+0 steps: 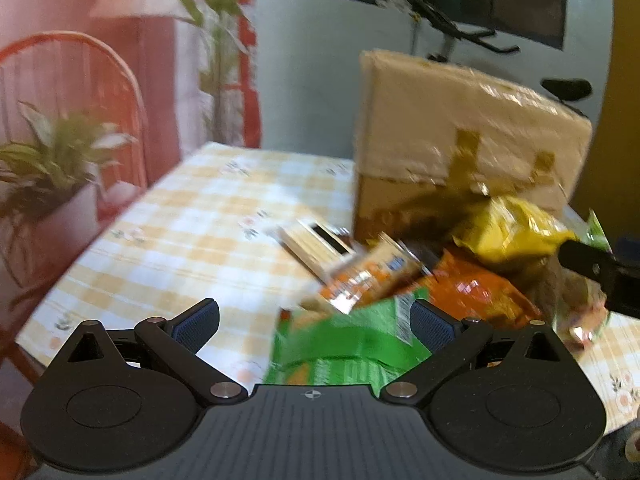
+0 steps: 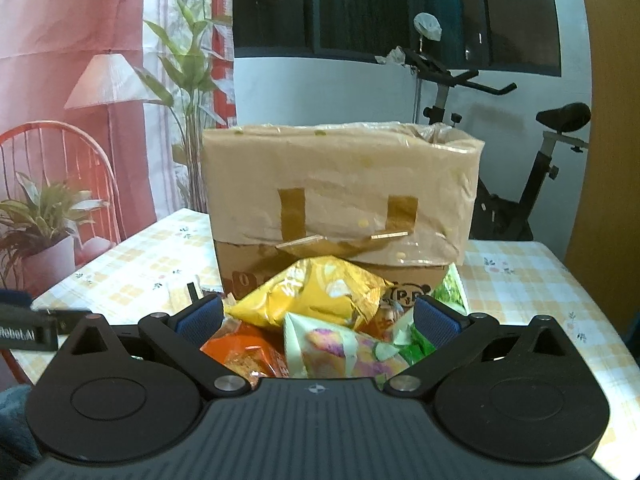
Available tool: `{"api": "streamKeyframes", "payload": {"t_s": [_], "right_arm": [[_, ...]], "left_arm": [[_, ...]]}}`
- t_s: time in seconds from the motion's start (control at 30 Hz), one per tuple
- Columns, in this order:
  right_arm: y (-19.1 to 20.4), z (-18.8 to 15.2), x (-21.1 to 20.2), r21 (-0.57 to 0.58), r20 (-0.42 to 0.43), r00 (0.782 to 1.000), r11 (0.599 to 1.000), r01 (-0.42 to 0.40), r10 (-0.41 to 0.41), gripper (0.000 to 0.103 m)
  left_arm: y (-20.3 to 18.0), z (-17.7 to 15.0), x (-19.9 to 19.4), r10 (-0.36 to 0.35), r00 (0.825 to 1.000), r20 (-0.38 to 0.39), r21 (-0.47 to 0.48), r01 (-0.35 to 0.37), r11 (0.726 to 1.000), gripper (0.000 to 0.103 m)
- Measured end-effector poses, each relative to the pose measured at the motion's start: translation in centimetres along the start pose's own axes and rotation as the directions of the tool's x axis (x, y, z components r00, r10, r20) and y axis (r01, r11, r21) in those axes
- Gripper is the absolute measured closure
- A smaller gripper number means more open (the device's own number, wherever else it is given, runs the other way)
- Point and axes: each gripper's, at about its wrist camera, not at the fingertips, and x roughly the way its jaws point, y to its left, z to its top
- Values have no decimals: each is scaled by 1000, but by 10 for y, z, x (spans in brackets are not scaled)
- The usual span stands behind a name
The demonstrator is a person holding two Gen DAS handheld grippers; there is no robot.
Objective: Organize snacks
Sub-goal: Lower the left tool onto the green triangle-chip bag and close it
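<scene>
Left wrist view: the left gripper [image 1: 314, 326] is seen with its jaws spread wide and nothing clamped between its blue pads [image 1: 196, 326]. A crinkled green snack bag [image 1: 340, 352] lies just below and between the fingers, though contact cannot be told because of blur. Beyond it, an orange snack packet [image 1: 476, 292], a small orange-and-white wrapper [image 1: 372, 276] and a yellow foil chip bag [image 1: 508, 232] are heaped on the yellow-checked tablecloth [image 1: 180, 240], close against a taped brown cardboard box [image 1: 460, 140]. A flat striped pale carton [image 1: 316, 244] lies to the left of the heap. The black tip of the right gripper [image 1: 596, 268] is seen at the right edge.

Right wrist view: the right gripper [image 2: 318, 320] is likewise held wide open and empty. Between its fingers the yellow foil chip bag [image 2: 316, 296] rests atop the pile, with a pale pastel snack pouch [image 2: 332, 348] and the orange snack packet [image 2: 248, 356] below it. The cardboard box [image 2: 340, 188] stands upright directly behind the pile.
</scene>
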Motion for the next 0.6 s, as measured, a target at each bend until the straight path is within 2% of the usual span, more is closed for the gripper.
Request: {"api": "streamKeyframes", "payload": {"t_s": [0.13, 0.27, 0.37, 0.5, 0.6], "right_arm": [[-1, -6, 2, 1, 4, 1000, 1000, 9, -9, 0], [-1, -10, 4, -7, 11, 1000, 1000, 15, -15, 0], [-2, -12, 6, -8, 11, 1000, 1000, 16, -16, 0], [-3, -14, 8, -6, 7, 1000, 1000, 17, -16, 0], [-4, -15, 10, -2, 1, 1000, 1000, 15, -15, 0]], "left_arm": [[-3, -6, 13, -29, 999, -42, 12, 30, 999, 1], [-5, -13, 32, -21, 994, -103, 19, 23, 1000, 0], [1, -15, 40, -65, 990, -122, -27, 62, 998, 0], [0, -18, 52, -52, 986, -158, -18, 50, 999, 0], [2, -20, 54, -54, 988, -142, -20, 52, 998, 0]]}}
